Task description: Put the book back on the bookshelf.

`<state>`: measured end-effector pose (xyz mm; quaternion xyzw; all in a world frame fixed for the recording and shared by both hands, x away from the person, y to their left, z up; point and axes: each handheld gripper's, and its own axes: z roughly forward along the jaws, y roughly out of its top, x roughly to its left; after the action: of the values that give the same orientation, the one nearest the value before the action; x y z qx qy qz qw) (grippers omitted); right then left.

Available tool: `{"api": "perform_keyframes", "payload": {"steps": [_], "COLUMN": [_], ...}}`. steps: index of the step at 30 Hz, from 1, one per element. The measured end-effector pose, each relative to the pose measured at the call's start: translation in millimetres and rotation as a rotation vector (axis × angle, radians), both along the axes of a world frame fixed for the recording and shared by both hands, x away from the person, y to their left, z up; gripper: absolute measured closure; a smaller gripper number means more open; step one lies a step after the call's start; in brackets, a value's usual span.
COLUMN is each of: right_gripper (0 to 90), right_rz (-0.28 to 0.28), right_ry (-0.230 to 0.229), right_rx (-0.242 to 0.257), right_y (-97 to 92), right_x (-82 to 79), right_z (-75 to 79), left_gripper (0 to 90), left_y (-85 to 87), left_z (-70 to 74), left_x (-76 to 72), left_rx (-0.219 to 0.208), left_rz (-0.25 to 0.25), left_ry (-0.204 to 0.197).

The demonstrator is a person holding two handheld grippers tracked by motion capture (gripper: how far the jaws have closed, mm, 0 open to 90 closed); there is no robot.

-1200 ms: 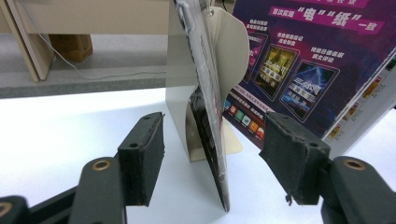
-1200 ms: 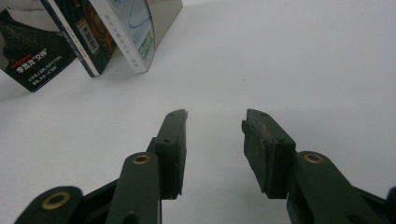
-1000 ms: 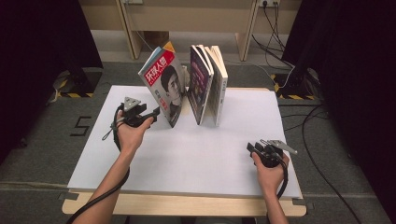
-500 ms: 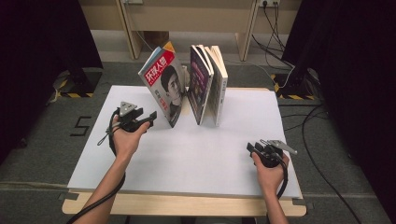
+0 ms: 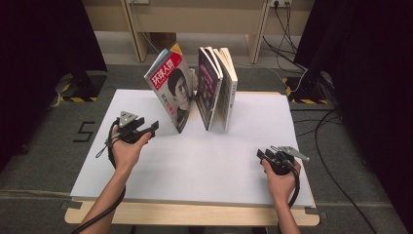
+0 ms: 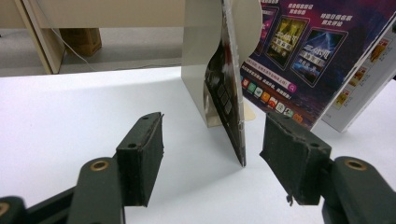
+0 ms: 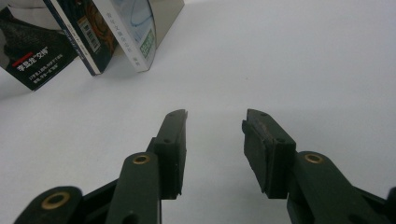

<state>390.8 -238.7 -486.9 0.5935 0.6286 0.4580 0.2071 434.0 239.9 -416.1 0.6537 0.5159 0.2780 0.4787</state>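
Two claws, both jaws apart, empty: left claw (image 5: 146, 127) beside leaning magazine (image 5: 171, 88); right claw (image 5: 267, 155) low on white counter (image 5: 209, 161), books (image 5: 218, 85) beyond.

- The left gripper (image 5: 146, 127) now sits nearer the person and a little further left on the table (image 5: 204, 165) than a second ago, when it was close against the magazine (image 5: 171, 90).
- A clear gap of white tabletop now lies between its jaw tips and the magazine's lower edge; earlier they looked to be almost touching, though the small pictures make that hard to judge.
- The left hand (image 5: 127, 146) and forearm come back with it, the wrist sitting lower in the high view.
- Its jaws are now spread wide, with the magazine's bottom corner (image 6: 240, 156) showing between them, untouched.
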Motion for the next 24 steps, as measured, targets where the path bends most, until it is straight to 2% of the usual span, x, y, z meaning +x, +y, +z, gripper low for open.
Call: {"api": "perform_keyframes", "payload": {"steps": [12,24], "right_gripper": [59.7,59.6], "right_rz": [-0.001,0.004], "right_ry": [0.001,-0.001], "right_rx": [0.002,-0.004], "right_y": [-0.2,0.4], "right_x": [-0.4,-0.4], "right_z": [0.6,0.2], "left_gripper": [37.2,37.1], "left_y": [13.3,26.9], "left_z": [-9.1,-30.4], "left_x": [-12.6,-27.8], "left_rx": [0.004,0.003], "left_rz": [0.013,0.029], "left_ry": [0.011,0.047]}}
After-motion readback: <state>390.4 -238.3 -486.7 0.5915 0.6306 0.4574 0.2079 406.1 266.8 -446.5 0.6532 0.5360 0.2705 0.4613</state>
